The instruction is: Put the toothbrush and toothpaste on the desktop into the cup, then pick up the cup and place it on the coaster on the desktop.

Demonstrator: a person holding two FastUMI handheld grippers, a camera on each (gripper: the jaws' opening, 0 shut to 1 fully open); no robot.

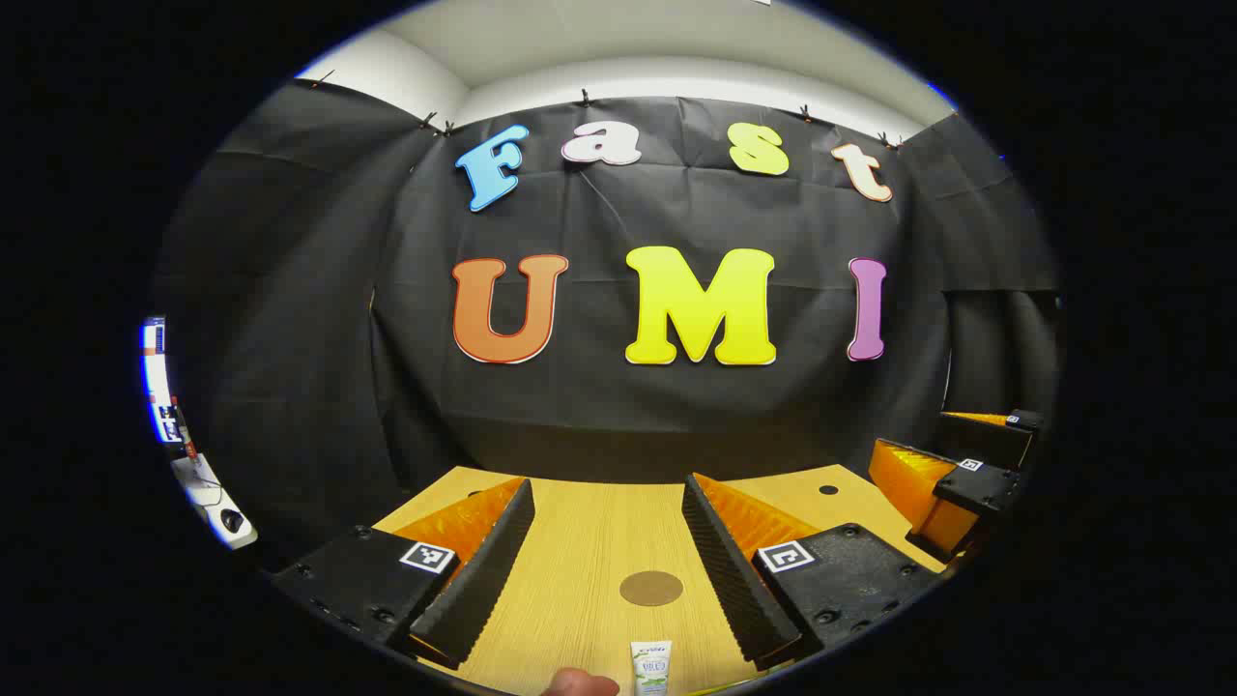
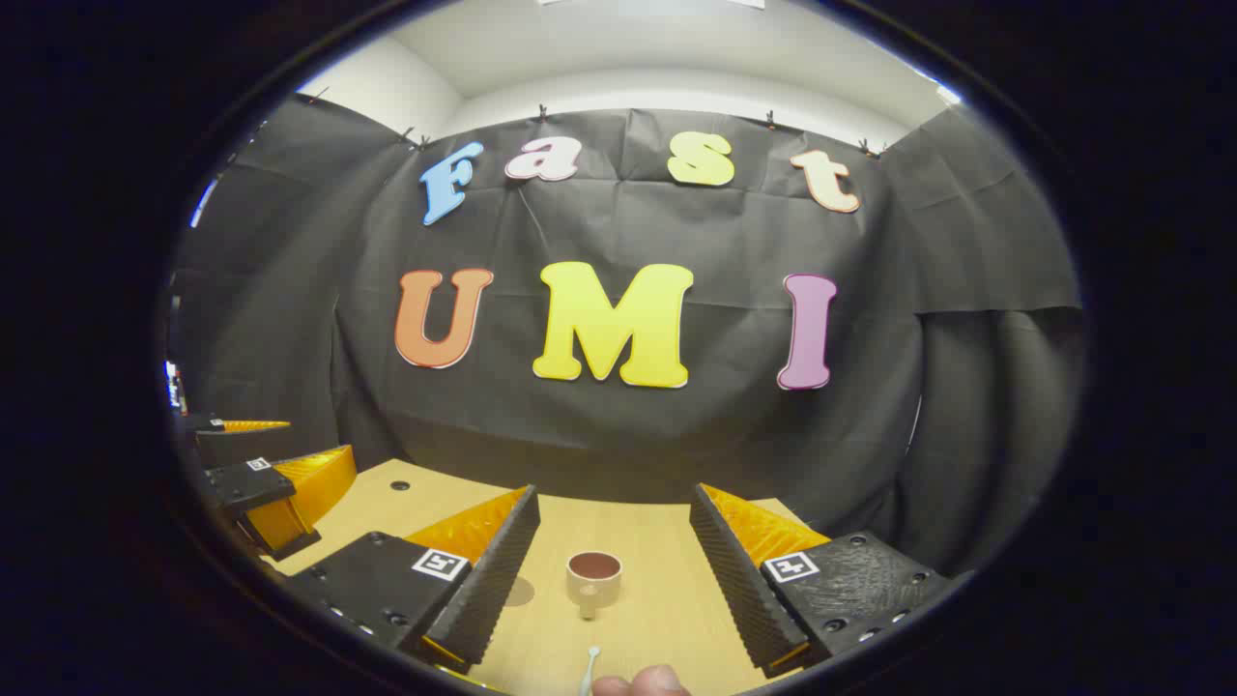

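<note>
Nothing is in the cup yet, so the job looks to be at its first step. The left claw [image 1: 607, 561] hangs released over the tabletop [image 1: 580, 551], with the coaster [image 1: 650, 588] between its fingers and the toothpaste [image 1: 650, 669] nearer, at the bottom edge. The right claw [image 2: 611, 570] is released too, framing the cup [image 2: 593, 577], with the toothbrush [image 2: 589, 669] just below. Next, I judge, each claw must dip and close on its item. The right gripper view also shows the left claw off to its left.
</note>
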